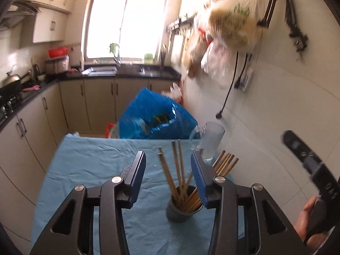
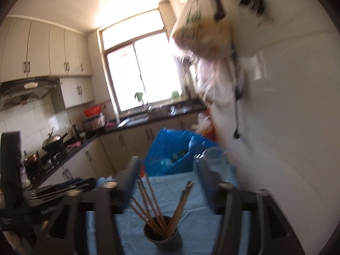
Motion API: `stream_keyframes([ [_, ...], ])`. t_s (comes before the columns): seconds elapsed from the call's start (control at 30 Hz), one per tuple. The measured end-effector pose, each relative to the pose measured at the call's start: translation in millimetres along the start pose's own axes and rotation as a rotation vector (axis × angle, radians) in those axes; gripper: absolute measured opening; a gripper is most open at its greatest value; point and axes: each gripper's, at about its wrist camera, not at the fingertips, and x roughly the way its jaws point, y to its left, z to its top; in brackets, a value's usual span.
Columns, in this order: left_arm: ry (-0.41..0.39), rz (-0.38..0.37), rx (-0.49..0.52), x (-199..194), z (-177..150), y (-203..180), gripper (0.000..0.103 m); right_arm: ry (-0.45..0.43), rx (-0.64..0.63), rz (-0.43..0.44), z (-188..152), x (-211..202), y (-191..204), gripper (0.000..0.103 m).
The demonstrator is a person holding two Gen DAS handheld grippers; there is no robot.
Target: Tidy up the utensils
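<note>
A dark cup (image 1: 180, 209) holding several wooden chopsticks (image 1: 177, 170) stands on the blue tablecloth (image 1: 91, 165). My left gripper (image 1: 169, 161) is open and empty, raised above the cloth, with the cup between and below its fingers. A clear glass (image 1: 211, 140) stands behind, near the wall. In the right wrist view, which is blurred, the same cup (image 2: 163, 237) and chopsticks (image 2: 153, 204) sit below my right gripper (image 2: 166, 167), which is open and empty. The right gripper's body (image 1: 314, 170) shows at the right of the left wrist view.
A blue plastic bag (image 1: 155, 114) sits past the table's far edge. A white tiled wall (image 1: 276, 110) runs along the right, with hanging bags (image 1: 229, 27) and cords. Kitchen counters and cabinets (image 1: 38, 114) run along the left and back. The left gripper (image 2: 63, 188) shows at the left.
</note>
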Motion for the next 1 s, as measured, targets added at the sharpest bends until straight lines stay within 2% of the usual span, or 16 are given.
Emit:
stream_keyframes([
  [0.03,-0.026,0.014,-0.003,-17.1,-4.4,4.2,0.054,-0.020,-0.001,-0.010,0.9,-11.4,0.3,0.090],
  [0.07,-0.047,0.033,-0.003,-31.5,-9.6,7.8,0.069,-0.046,-0.009,-0.032,0.3,-26.1,1.2,0.094],
  [0.1,-0.069,0.064,0.000,-44.9,-17.1,11.0,0.080,-0.064,-0.025,-0.064,-2.4,-39.5,3.6,0.097],
  [0.17,-0.109,0.131,0.020,-69.1,-36.7,14.8,0.083,-0.074,-0.063,-0.104,-11.8,-59.9,10.3,0.100],
  [0.2,-0.113,0.153,0.036,-77.4,-48.5,16.1,0.084,-0.066,-0.079,-0.115,-18.9,-67.9,13.6,0.103],
  [0.3,-0.094,0.216,0.068,-95.9,-89.8,19.7,0.094,-0.014,-0.098,-0.172,-50.4,-89.0,21.7,0.103],
  [0.37,-0.051,0.268,0.109,-102.4,-120.0,20.5,0.094,0.024,-0.103,-0.223,-78.3,-101.6,26.9,0.103],
  [0.5,0.008,0.281,0.121,-116.1,-163.7,21.7,0.094,0.081,-0.102,-0.327,-116.3,-118.3,29.6,0.103],
  [0.53,0.012,0.280,0.119,-121.1,-173.2,21.7,0.094,0.089,-0.090,-0.351,-123.7,-123.5,30.9,0.103],
  [0.63,-0.007,0.289,0.121,-132.8,-191.5,21.4,0.095,0.059,-0.088,-0.352,-138.7,-142.0,43.9,0.103],
  [0.83,0.024,0.276,0.108,-133.9,-198.9,25.5,0.095,0.029,-0.154,-0.361,-137.0,-154.0,63.3,0.103],
  [1.0,0.027,0.278,0.089,-134.8,-196.2,30.4,0.095,0.050,-0.166,-0.355,-142.6,-154.2,70.7,0.103],
])
